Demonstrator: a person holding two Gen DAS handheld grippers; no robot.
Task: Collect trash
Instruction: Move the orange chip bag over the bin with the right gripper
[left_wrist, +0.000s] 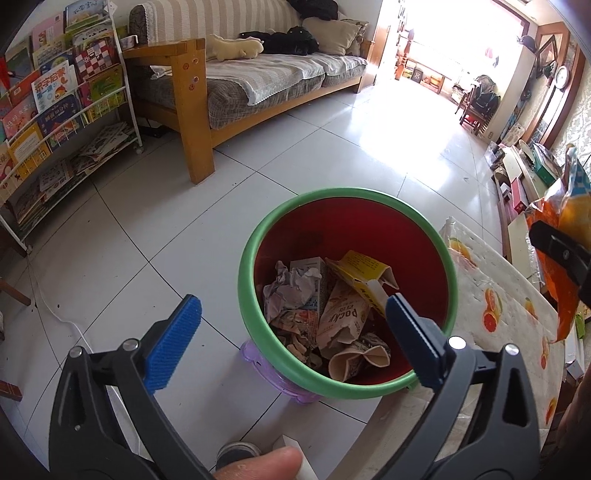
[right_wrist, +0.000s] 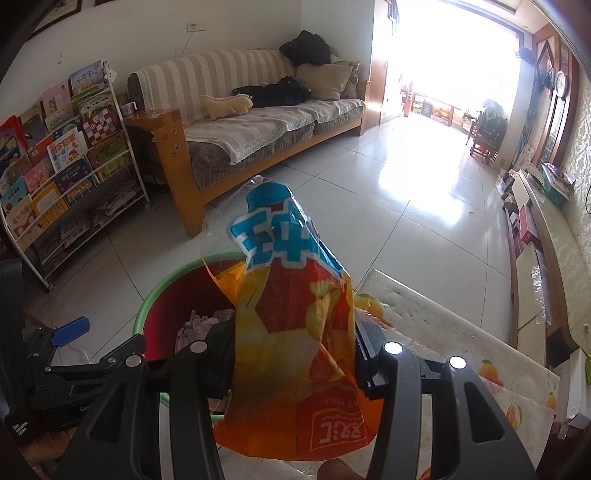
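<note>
Above bin (right_wrist: 147, 306), right claw (right_wrist: 291, 365) clamping wrapper (right_wrist: 295, 332)

The right gripper (right_wrist: 295, 369) squeezes an orange snack bag (right_wrist: 295, 332) that sticks up. Just behind the bag sits a red bin (right_wrist: 173, 295) with a green rim, with crumpled paper (right_wrist: 195, 325) inside. The left gripper (right_wrist: 70, 332) is left of the bin.

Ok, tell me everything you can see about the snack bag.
The snack bag is crinkly, glossy plastic, orange and red with a blue-and-white top and a red logo patch. It looks empty and creased, stands roughly upright, pinched between the right gripper fingers, beside the bin and above the table edge.
</note>
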